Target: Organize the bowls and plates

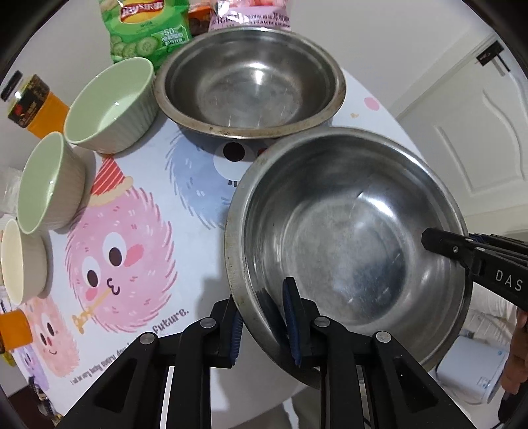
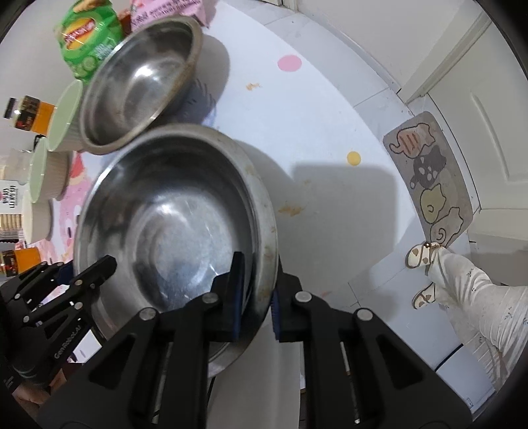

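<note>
A large steel bowl (image 1: 346, 250) is held tilted above the table edge by both grippers. My left gripper (image 1: 264, 326) is shut on its near-left rim, one finger inside and one outside. My right gripper (image 2: 257, 297) is shut on the opposite rim; it shows in the left wrist view (image 1: 442, 246) at the right. A second steel bowl (image 1: 250, 82) rests on the table behind. Two green ribbed bowls (image 1: 109, 105) (image 1: 46, 184) and a cream bowl (image 1: 19, 264) stand in a row at the left.
The round table (image 1: 171, 211) has a cartoon cloth. Snack bags (image 1: 148, 29) stand at the back and an orange bottle (image 1: 36, 105) at the far left. A floor mat (image 2: 429, 178) and a person's legs (image 2: 462, 290) are right of the table.
</note>
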Demonstrator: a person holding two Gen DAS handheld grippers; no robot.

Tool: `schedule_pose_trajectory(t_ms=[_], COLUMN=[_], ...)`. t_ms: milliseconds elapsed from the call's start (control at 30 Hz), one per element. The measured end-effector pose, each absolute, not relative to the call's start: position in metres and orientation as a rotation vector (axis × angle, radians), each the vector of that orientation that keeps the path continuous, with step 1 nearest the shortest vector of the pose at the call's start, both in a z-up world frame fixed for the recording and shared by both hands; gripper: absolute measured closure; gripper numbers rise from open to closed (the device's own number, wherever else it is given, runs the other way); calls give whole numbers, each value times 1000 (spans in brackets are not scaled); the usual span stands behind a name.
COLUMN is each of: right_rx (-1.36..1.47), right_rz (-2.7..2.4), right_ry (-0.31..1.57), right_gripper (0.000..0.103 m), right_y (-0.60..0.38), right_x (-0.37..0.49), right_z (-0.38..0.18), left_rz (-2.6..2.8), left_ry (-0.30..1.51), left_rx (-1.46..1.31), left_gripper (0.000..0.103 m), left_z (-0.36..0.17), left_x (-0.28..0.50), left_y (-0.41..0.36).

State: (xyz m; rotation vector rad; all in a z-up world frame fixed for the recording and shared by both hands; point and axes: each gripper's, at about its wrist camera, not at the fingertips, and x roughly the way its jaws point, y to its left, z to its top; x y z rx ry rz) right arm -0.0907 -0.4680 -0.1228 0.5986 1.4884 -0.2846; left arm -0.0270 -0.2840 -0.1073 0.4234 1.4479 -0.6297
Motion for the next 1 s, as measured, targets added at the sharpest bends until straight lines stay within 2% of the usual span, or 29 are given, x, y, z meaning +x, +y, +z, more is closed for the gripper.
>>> schedule_pose_trajectory(t_ms=[467,1000], right_rx=[520,462], right_rz=[-259,-196], right_ry=[1360,1296], right_gripper=[87,87], right_y=[-455,-482], right_x=[-77,3], right_z=[-67,-56], left_rz=[-628,-524], left_ry=[1333,1279], left_rx=[363,326], left_gripper=[81,81], left_z=[-53,-46], left_x=[-15,60], left_y=[-267,-294])
